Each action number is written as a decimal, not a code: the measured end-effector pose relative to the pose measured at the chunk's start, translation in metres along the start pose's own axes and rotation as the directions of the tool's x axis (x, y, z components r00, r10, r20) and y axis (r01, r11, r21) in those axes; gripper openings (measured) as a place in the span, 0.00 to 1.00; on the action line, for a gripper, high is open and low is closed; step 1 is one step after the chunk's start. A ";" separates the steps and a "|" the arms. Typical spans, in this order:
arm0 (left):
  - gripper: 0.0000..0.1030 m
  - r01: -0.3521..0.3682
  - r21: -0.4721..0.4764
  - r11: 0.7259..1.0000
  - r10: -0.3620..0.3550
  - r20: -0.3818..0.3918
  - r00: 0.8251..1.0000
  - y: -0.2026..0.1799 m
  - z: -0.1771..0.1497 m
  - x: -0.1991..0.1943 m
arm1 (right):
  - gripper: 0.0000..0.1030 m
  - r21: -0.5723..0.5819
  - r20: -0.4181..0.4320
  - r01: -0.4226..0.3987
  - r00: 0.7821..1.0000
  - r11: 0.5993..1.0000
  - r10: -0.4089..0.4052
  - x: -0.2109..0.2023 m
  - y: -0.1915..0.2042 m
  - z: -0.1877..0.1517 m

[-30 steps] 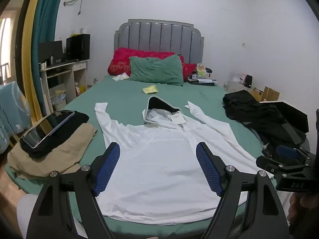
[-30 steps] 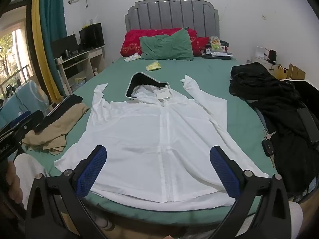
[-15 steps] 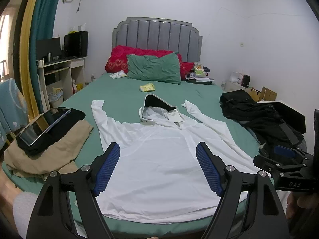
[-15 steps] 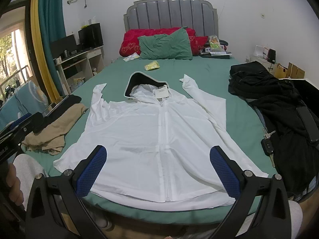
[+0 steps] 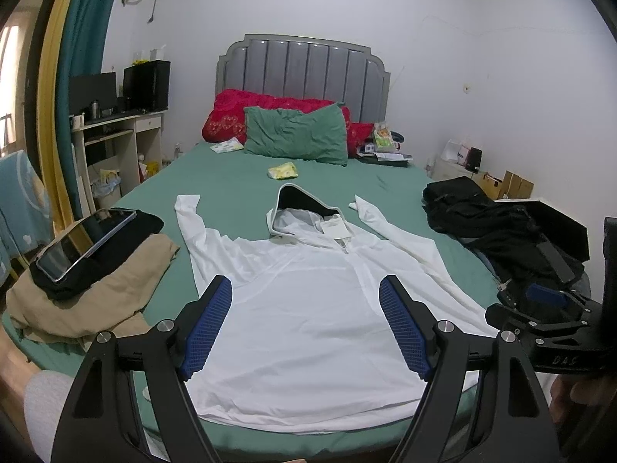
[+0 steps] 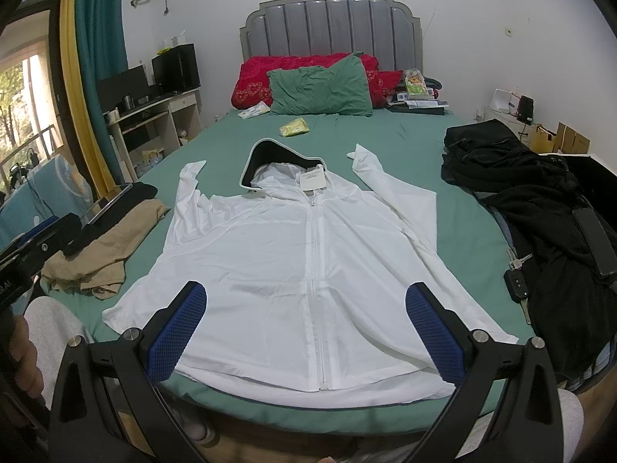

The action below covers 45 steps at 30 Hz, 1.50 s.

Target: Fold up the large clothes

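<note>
Lying along the bed's left edge was a tan garment with a black cloth and a tablet on top; none of it touched the work; just beside it, spread flat on the green sheet of the bed, was the white hooded jacket, front up and zipped, its hem along the foot edge, its hood pointing toward the headboard and both sleeves angled out toward the far corners. The left gripper hovered above the hem with its fingers wide apart and nothing between them; the right gripper hovered likewise over the foot edge, fingers spread and empty; neither touched the cloth. Farther right, along the bed's right edge, lay a heap of black clothes with a phone on it and a set of keys just beside the jacket's right side.

Judging from this, the folding had not begun; the step in hand looked like the approach to a first grasp. The next move probably called for each gripper to go down to an outer part of the jacket, a sleeve or a hem corner, and pinch a single layer so a side could be carried in toward the zip; the thin fabric seemed likely to slide or bunch if grabbed too deep; on the right the keys sat close enough to snag.
</note>
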<state>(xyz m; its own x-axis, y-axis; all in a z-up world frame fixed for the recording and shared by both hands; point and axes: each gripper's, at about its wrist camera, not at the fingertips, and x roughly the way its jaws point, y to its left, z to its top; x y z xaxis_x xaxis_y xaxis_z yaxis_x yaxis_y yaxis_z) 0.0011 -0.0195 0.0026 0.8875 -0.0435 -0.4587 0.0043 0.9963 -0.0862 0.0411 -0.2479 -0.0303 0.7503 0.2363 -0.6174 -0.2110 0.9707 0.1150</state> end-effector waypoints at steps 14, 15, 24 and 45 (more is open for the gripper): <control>0.79 0.004 -0.001 1.000 -0.004 0.002 1.000 0.002 -0.002 0.000 | 0.99 0.000 -0.002 0.001 1.000 1.000 -0.001 0.000 0.001 0.000; 0.79 0.004 -0.001 1.000 -0.004 0.002 1.000 0.001 -0.001 0.000 | 0.99 0.001 -0.002 0.000 1.000 1.000 0.000 0.000 0.001 0.000; 0.79 0.003 -0.002 1.000 -0.003 0.005 1.000 0.001 0.000 0.001 | 0.99 0.003 -0.002 -0.002 1.000 1.000 0.002 0.000 0.001 -0.002; 0.79 0.001 0.000 1.000 -0.001 0.009 1.000 0.000 -0.002 0.000 | 0.99 0.003 -0.009 -0.005 1.000 1.000 0.005 0.004 0.001 -0.006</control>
<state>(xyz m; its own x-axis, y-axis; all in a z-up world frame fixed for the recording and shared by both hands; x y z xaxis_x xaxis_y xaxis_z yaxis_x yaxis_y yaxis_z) 0.0001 -0.0193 0.0012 0.8917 -0.0439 -0.4506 0.0051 0.9962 -0.0870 0.0406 -0.2459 -0.0374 0.7434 0.2406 -0.6241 -0.2126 0.9697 0.1206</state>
